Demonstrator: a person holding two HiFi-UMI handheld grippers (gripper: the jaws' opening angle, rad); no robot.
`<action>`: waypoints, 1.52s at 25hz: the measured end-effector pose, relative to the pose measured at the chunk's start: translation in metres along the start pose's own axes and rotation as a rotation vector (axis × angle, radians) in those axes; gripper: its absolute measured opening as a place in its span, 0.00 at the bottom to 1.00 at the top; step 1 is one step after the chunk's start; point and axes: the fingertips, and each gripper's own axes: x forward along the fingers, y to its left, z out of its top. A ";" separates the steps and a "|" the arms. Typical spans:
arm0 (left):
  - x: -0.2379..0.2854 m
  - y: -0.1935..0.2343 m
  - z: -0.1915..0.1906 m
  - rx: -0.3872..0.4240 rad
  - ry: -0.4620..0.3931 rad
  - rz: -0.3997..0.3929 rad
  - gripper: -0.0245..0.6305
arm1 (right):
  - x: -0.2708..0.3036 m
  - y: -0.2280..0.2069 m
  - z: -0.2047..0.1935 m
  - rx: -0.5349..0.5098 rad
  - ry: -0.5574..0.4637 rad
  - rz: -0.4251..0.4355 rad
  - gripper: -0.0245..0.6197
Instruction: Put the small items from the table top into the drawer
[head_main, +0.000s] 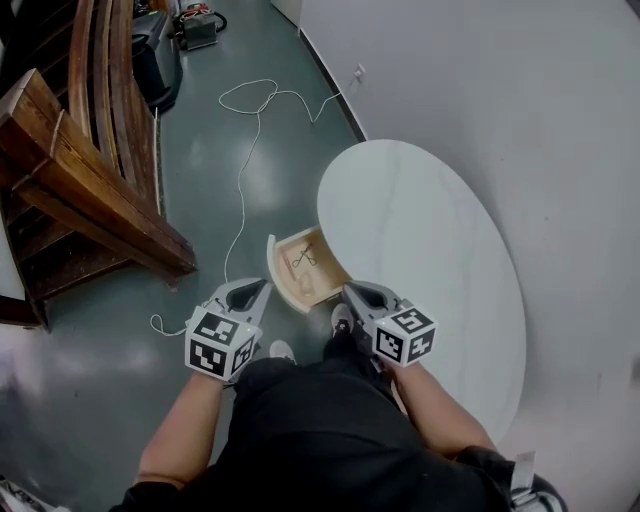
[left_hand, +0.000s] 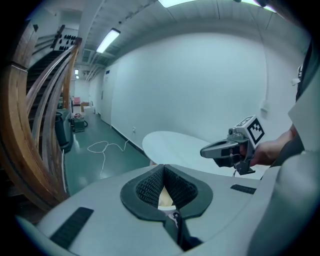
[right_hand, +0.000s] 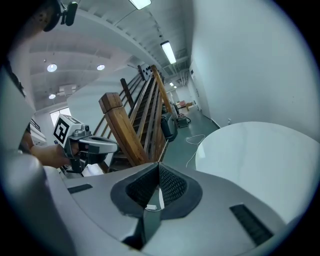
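Observation:
The wooden drawer (head_main: 274, 268) stands pulled out from under the round white table (head_main: 420, 230), which has nothing on its top. A small dark item (head_main: 305, 254) lies inside the drawer. My left gripper (head_main: 260, 290) hovers over the floor just left of the drawer, jaws together and holding nothing. My right gripper (head_main: 352, 293) hangs at the table's near edge, right of the drawer, also shut and empty. In the left gripper view its own jaws (left_hand: 164, 186) meet, with the right gripper (left_hand: 206, 151) ahead at right. The right gripper view shows its jaws (right_hand: 159, 186) closed and the left gripper (right_hand: 111, 146) at left.
A wooden staircase (head_main: 90, 190) fills the left side. A white cable (head_main: 245, 150) trails over the green floor toward the wall socket (head_main: 358, 73). A dark machine (head_main: 155, 55) stands at the back. The person's shoes (head_main: 283, 350) are just below the drawer. A white wall (head_main: 520, 100) lies behind the table.

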 end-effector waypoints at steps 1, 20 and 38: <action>0.000 -0.002 0.000 0.005 0.001 -0.003 0.06 | -0.004 -0.003 -0.001 0.000 -0.004 -0.008 0.05; 0.008 -0.002 0.004 0.017 0.009 0.006 0.06 | 0.001 -0.012 0.001 -0.057 0.018 -0.006 0.05; 0.020 0.003 0.005 -0.004 0.022 0.029 0.06 | 0.008 -0.021 0.008 -0.070 0.033 0.030 0.05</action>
